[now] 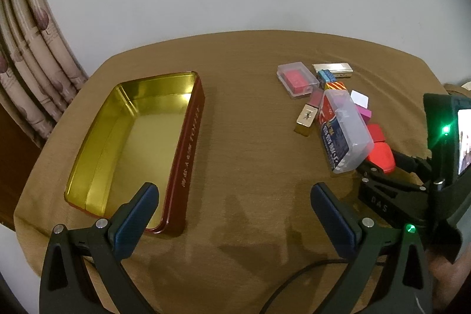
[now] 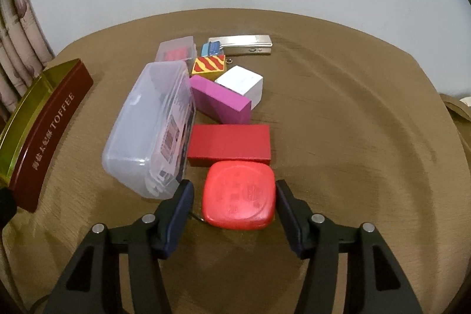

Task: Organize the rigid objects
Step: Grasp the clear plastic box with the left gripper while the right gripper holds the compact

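A flat red rounded box (image 2: 240, 194) lies on the brown cloth between the fingers of my right gripper (image 2: 234, 187). The right pad touches its edge, while a narrow strip of cloth shows between the left pad and the box, so the jaws stand open around it. An open red toffee tin (image 1: 188, 119) with a gold inside lies empty at the left. My left gripper (image 1: 235, 190) hangs wide open over the cloth by the tin's near right corner, holding nothing.
Behind the red box lie a red block (image 2: 229, 143), a pink block (image 2: 220, 102), a white cube (image 2: 241, 81), a striped block (image 2: 210, 64) and a silver bar (image 2: 244, 44). A clear case of cards (image 2: 150, 125) sits just left of them. A gold tile (image 1: 306, 119) lies nearby.
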A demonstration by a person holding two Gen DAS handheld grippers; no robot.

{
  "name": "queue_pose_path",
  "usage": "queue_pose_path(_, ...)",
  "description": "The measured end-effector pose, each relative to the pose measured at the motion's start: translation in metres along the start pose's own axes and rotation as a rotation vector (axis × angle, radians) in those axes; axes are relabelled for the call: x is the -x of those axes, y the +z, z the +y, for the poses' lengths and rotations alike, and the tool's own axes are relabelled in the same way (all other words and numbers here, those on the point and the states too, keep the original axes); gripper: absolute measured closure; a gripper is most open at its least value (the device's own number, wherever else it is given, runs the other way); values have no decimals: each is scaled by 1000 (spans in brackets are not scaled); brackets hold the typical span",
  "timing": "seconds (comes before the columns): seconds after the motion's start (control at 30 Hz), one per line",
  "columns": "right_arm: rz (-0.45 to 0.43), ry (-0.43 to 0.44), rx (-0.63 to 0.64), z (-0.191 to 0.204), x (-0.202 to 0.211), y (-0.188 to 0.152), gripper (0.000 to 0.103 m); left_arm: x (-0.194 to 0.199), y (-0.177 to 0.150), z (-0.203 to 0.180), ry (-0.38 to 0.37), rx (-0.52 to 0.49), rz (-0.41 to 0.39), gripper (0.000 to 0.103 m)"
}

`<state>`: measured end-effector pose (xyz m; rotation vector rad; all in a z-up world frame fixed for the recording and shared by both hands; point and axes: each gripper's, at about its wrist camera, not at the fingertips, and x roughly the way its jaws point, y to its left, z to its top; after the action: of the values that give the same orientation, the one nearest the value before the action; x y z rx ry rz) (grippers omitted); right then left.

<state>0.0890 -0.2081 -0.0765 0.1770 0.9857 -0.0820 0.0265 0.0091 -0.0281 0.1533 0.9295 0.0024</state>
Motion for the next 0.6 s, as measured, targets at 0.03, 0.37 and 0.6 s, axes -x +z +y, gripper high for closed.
queue_pose_path(0.03,-3,-8,2,0,0,0,51,0,1,-1,-4,1,2,0)
queue_pose_path(0.37,-28,-70,17,-27,7,-8,55,-1,17,-25,-54,-24,11,0)
queue_pose_path(0.6,-37,-140,-19,-68,16,-19,55,-11,32,-55,-102,-45,25,0)
